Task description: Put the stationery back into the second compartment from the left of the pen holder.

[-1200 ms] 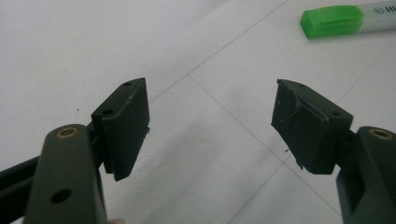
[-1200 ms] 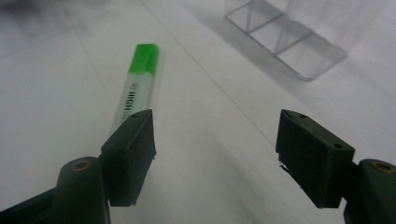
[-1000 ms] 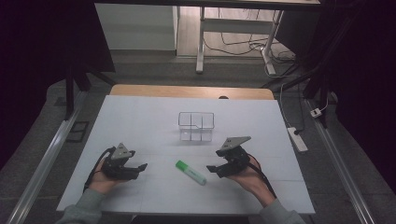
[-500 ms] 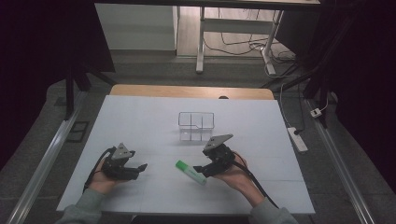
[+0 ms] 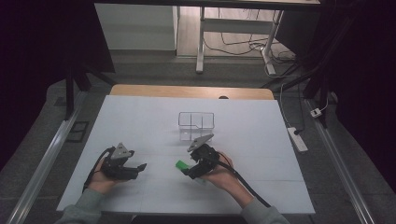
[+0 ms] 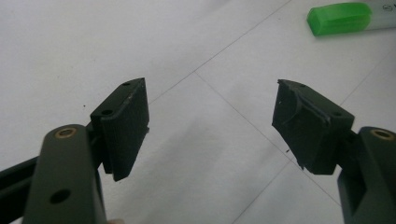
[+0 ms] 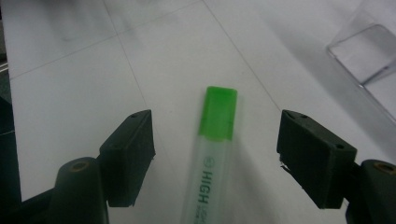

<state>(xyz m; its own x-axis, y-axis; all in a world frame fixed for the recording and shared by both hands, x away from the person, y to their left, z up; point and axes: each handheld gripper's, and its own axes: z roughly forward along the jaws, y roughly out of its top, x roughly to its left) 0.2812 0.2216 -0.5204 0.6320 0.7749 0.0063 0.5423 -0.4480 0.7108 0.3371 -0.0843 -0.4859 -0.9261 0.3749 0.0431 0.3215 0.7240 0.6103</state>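
Lying flat on the white table (image 5: 140, 116), a green-capped highlighter (image 7: 212, 149) sits between the wide-apart jaws of the right hand-held gripper (image 7: 217, 158), untouched by either.

In the high view its green cap (image 5: 181, 164) pokes out just left of that hand-held gripper, near the person's edge. A clear divided box (image 5: 196, 124) stands just beyond. The left hand-held gripper (image 6: 210, 126) rests well to the left, jaws spread and empty over bare table.
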